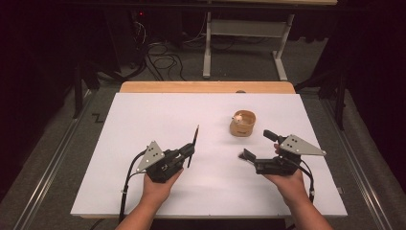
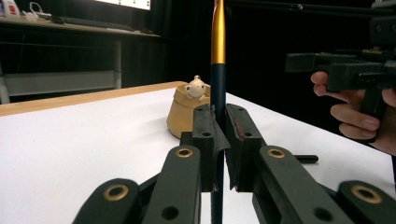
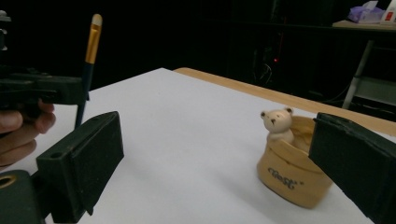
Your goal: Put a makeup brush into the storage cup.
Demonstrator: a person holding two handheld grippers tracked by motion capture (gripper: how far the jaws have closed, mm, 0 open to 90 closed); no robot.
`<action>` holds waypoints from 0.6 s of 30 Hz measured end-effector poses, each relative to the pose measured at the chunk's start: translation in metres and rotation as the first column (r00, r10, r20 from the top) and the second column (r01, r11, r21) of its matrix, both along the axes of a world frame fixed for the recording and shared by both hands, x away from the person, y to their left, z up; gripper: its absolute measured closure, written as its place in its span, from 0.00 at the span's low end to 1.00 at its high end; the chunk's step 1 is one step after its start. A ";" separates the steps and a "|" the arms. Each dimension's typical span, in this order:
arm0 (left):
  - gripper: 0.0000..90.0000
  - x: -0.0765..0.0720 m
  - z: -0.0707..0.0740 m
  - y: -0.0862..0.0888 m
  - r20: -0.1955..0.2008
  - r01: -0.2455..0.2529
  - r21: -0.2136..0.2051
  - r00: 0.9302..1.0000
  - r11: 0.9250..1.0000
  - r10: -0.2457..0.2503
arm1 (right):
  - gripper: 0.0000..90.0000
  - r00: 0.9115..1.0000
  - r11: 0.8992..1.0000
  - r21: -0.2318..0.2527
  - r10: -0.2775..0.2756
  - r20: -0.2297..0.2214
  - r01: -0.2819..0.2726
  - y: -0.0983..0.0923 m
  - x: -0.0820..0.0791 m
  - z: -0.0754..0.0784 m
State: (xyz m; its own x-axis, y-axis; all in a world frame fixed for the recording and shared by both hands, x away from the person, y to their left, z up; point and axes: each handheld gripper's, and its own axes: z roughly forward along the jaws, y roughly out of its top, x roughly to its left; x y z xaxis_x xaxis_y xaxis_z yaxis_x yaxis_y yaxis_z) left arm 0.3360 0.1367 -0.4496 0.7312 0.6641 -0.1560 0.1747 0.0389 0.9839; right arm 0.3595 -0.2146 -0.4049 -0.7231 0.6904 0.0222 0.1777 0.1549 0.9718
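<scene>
Brush is standing upright in my left jaws, clamped on its dark handle. Bear cup is sitting beyond, toward the tabletop's far right corner, nearer my right jaws, which are gaping, holding nothing.

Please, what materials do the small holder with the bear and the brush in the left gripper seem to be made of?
The bear holder: probably light wood or bamboo, matte tan with faint grain and printed dark lettering; the pale bear figure could be wood or resin.
The brush: dark glossy handle, probably lacquered wood or plastic, with a shiny gold, metal-looking ferrule. The left gripper is clamped on it.
</scene>
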 end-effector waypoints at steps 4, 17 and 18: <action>0.92 0.007 0.005 -0.012 0.003 0.037 0.018 0.999 0.999 -0.038 | 0.04 1.000 1.000 0.008 0.020 0.000 -0.020 0.012 0.003 0.007; 0.92 -0.009 0.003 -0.028 0.022 0.098 -0.027 0.995 0.995 -0.097 | 0.07 0.997 0.995 0.056 0.078 -0.010 -0.077 0.025 0.002 0.008; 0.92 -0.011 0.003 -0.030 0.027 0.103 -0.022 0.994 0.994 -0.102 | 0.07 0.997 0.996 0.052 0.078 -0.017 -0.077 0.025 0.001 0.006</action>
